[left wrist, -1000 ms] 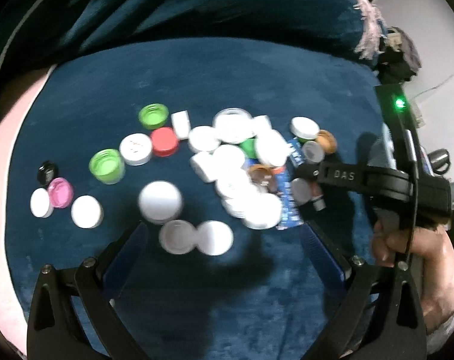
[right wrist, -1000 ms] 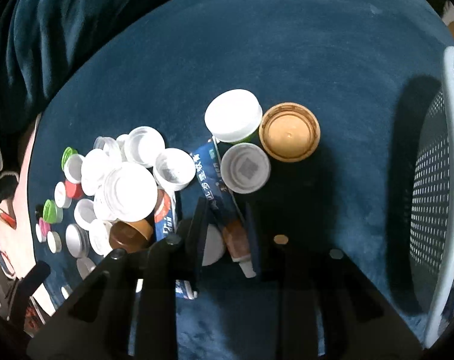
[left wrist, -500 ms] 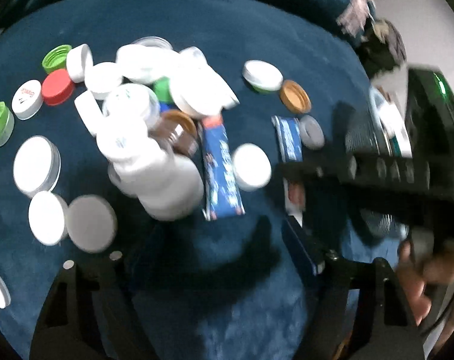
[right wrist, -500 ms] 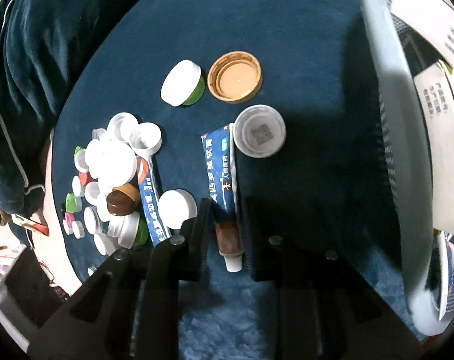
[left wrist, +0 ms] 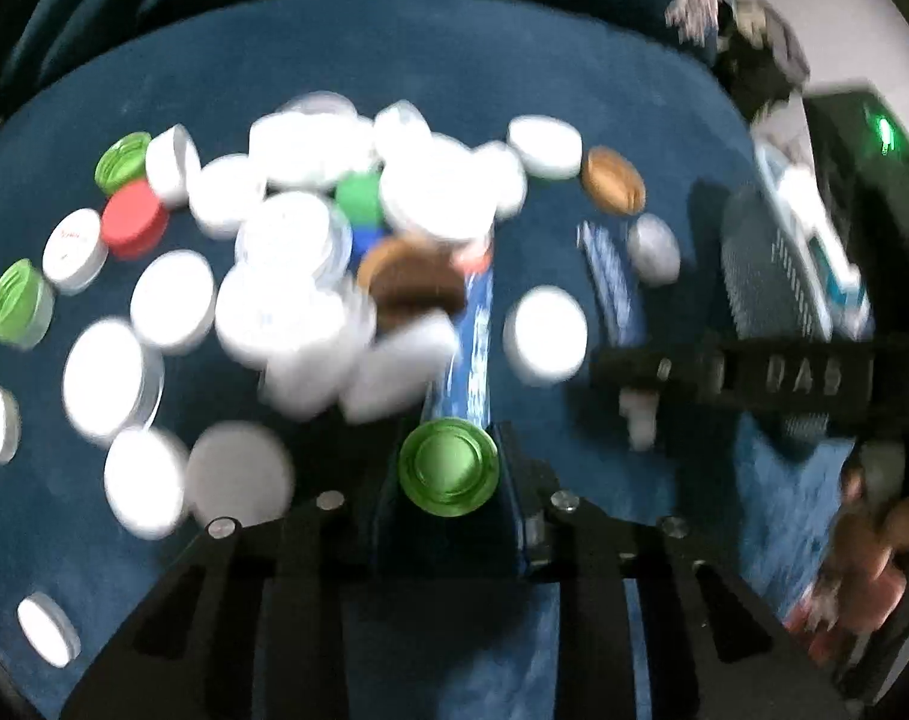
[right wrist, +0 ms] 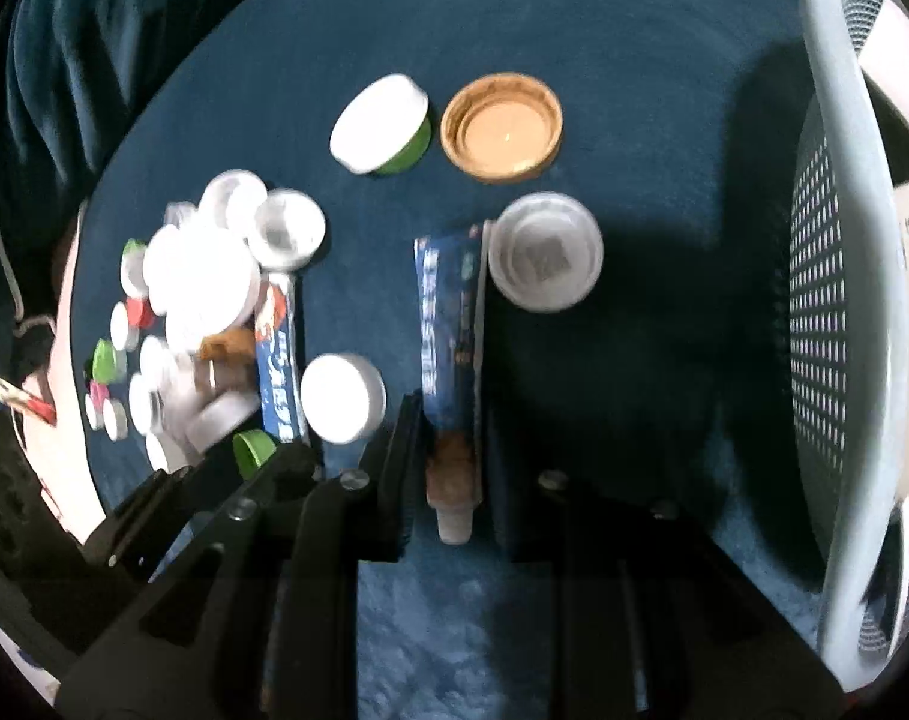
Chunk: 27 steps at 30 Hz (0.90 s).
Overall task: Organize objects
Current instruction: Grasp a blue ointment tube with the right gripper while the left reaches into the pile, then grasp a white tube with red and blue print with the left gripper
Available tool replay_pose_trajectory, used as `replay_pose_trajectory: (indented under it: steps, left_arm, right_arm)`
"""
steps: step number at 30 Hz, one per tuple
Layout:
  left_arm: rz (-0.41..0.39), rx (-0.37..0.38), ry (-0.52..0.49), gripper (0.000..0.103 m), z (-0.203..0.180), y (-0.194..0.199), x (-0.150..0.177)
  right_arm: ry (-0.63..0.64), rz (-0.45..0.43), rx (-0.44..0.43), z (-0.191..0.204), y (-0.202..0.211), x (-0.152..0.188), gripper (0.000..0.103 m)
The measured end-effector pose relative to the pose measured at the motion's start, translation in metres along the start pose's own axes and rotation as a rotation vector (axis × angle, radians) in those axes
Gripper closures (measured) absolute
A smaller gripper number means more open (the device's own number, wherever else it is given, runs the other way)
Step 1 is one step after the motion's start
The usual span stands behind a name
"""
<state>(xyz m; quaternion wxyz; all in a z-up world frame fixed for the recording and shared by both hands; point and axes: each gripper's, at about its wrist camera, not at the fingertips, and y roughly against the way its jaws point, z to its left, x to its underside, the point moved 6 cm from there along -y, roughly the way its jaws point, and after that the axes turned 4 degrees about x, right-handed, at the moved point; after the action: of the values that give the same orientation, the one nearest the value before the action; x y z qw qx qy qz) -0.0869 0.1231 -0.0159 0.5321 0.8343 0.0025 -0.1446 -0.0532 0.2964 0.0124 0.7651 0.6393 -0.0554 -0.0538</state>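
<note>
The left hand-held gripper [left wrist: 449, 468] is clamped on a round green plastic bottle cap [left wrist: 448, 467]; its jaws have just been closing, and the cap sits between the pads at 6 o'clock in the left wrist view. The right hand-held gripper [right wrist: 451, 468] is closed on the neck end of a blue toothpaste tube with a brown cap [right wrist: 451, 330]. The tube's long axis runs 12 to 6 o'clock, in line with the fingers, nozzle towards the camera.

The pale blue perforated plastic basket [right wrist: 856, 324] lies at 3 o'clock from the right hand-held gripper, just beside it, and is judged the likely drop point; the right hand is the nearer one. The pile of mostly white bottle caps [left wrist: 298, 276] stays at 10 to 12 o'clock on the dark blue velvety worktop [right wrist: 574, 30].

Writing: "DAS" is embossed on the right tool's black bar [left wrist: 802, 375]. A QR-like mark is seen on a white lid [right wrist: 544, 252]. Print on the tube is too blurred to be read.
</note>
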Motion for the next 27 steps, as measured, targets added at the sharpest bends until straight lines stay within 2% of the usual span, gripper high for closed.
replay_pose_trajectory:
  steps: [3, 6, 7, 9, 11, 15, 19, 22, 25, 27]
  left_arm:
    - [0.062, -0.031, 0.006, 0.073, 0.001, 0.008, 0.015]
    - [-0.002, -0.003, 0.002, 0.070, -0.004, 0.026, 0.014]
    - [-0.043, 0.007, -0.012, 0.066, -0.007, 0.034, 0.009]
    - [-0.093, 0.011, -0.022, 0.043, -0.009, 0.043, 0.003]
    - [-0.113, 0.052, -0.017, 0.039, -0.012, 0.047, -0.002]
    - [-0.108, 0.027, -0.046, 0.039, -0.032, 0.040, -0.006]
    - [-0.084, 0.008, -0.076, 0.041, -0.022, 0.030, -0.002]
    - [-0.076, -0.033, -0.106, 0.050, -0.019, 0.012, -0.007]
    - [-0.080, -0.064, -0.133, 0.052, -0.019, -0.003, -0.017]
    - [-0.080, -0.077, -0.157, 0.069, -0.018, -0.011, -0.018]
  right_arm:
    - [0.021, 0.032, 0.005, 0.000, -0.003, 0.009, 0.083]
    - [0.024, 0.026, -0.001, 0.000, 0.000, 0.012, 0.080]
    - [0.024, 0.018, -0.009, 0.001, 0.001, 0.011, 0.080]
    - [0.012, 0.004, -0.026, 0.003, 0.004, 0.009, 0.080]
    - [0.008, -0.015, -0.043, 0.007, 0.007, 0.007, 0.080]
    - [0.010, -0.030, -0.051, 0.013, 0.006, 0.003, 0.080]
    - [0.013, -0.029, -0.044, 0.011, 0.006, 0.000, 0.080]
    - [0.005, -0.023, -0.045, 0.006, 0.009, -0.004, 0.080]
    - [0.018, -0.025, -0.033, 0.011, 0.007, -0.004, 0.080]
    - [0.023, -0.026, -0.025, 0.012, 0.007, -0.004, 0.080]
